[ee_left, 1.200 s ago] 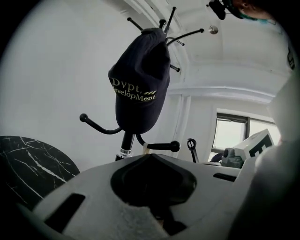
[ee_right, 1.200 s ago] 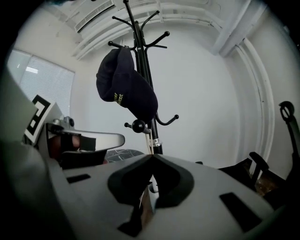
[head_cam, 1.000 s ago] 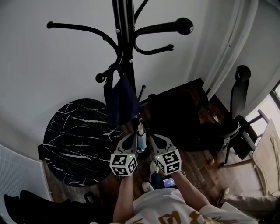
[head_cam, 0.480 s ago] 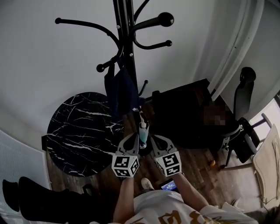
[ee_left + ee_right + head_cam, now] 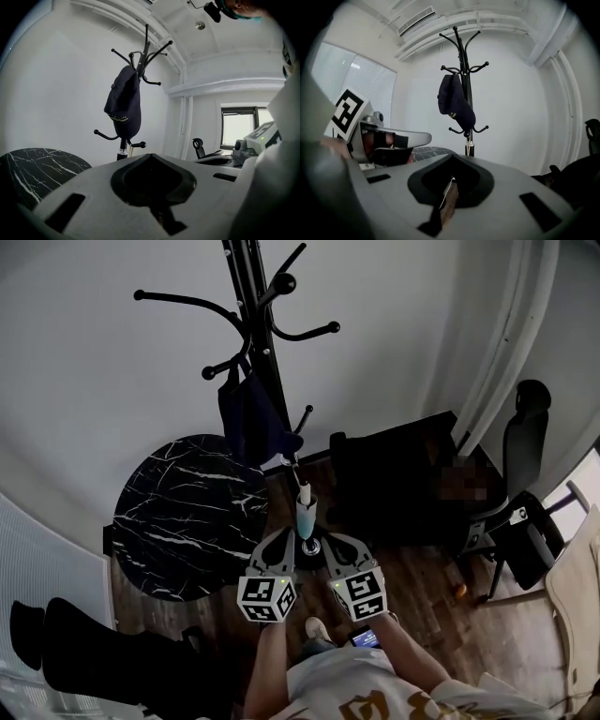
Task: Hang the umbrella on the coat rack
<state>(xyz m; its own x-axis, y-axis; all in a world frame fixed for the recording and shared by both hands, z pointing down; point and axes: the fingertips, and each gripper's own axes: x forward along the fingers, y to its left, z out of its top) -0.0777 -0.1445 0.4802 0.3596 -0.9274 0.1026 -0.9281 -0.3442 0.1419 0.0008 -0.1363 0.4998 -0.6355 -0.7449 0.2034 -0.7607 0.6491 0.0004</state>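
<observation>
In the head view, the pale folded umbrella (image 5: 306,512) is upright beside the pole of the coat rack (image 5: 251,306), below a hanging dark cap (image 5: 248,418).

In the left gripper view, the left gripper (image 5: 150,157) has its jaws clenched on nothing.

In the right gripper view, the right gripper (image 5: 452,159) likewise has its jaws together and empty.

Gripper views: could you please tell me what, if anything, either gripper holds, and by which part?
Nothing is held: the left gripper and right gripper both have jaws together, empty.

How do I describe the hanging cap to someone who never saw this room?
Find the black coat rack by the white wall, beside the round black marble table. The dark blue cap hangs against its pole, the only thing on it; other hooks are bare.
</observation>
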